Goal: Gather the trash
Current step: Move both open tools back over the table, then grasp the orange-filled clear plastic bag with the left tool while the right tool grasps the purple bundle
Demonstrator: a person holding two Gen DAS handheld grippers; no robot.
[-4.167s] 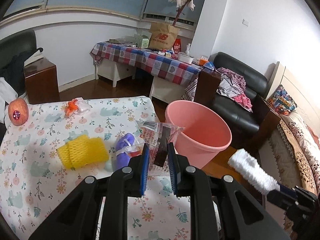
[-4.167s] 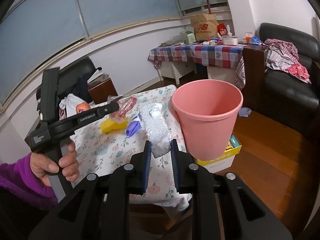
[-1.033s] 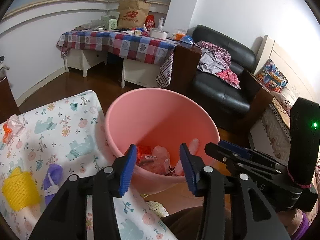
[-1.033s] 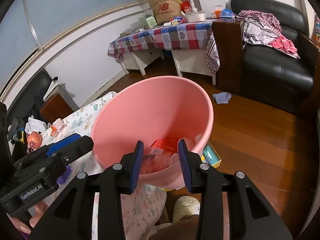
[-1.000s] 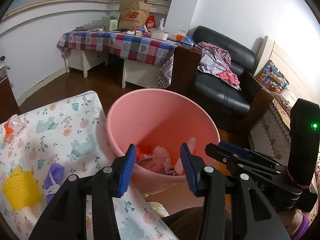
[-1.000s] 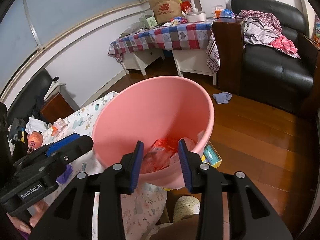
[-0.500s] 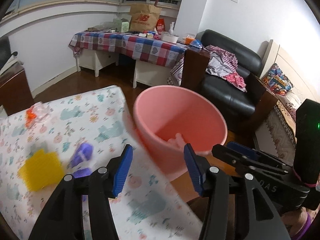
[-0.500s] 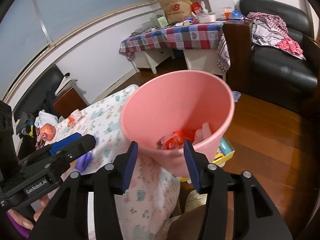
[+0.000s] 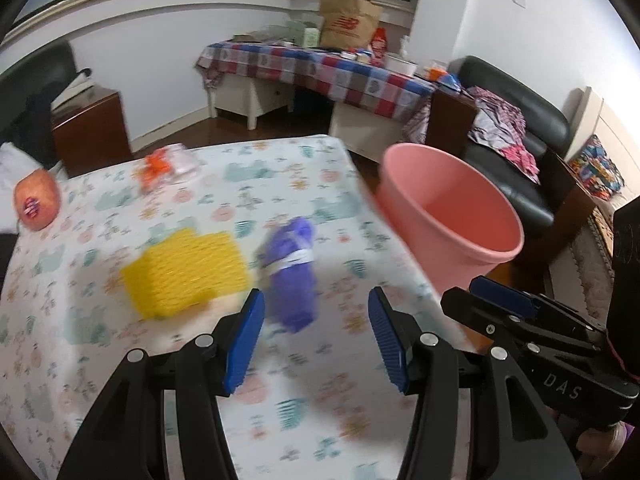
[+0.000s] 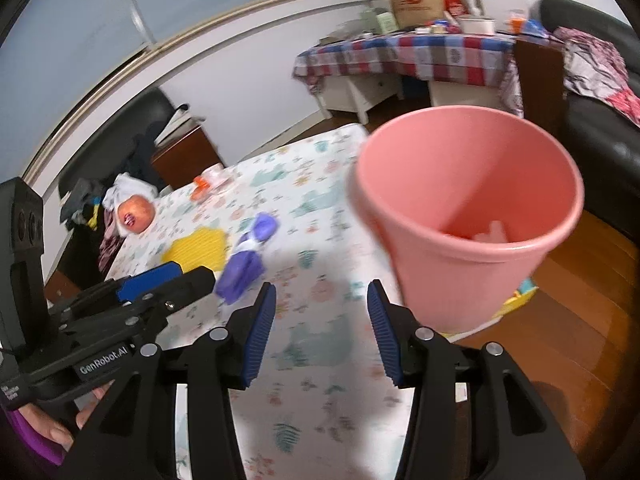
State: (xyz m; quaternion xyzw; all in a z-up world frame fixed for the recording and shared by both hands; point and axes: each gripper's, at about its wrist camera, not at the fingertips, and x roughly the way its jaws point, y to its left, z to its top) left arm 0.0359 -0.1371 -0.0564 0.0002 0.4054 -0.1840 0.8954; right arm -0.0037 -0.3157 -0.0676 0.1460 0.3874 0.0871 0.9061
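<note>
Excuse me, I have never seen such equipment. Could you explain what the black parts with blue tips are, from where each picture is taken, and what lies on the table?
There is no robot here. A person holds one grasping tool in each hand, and a fisheye camera on each looks along its two blue-padded fingers. One view is from the left tool, the other from the right tool. Both are open and hold nothing. On the flowered tablecloth lie a yellow foam net, a purple wrapper, a small orange and clear wrapper and, at the far edge, a reddish fruit. A pink bucket beside the table has some trash inside.
</note>
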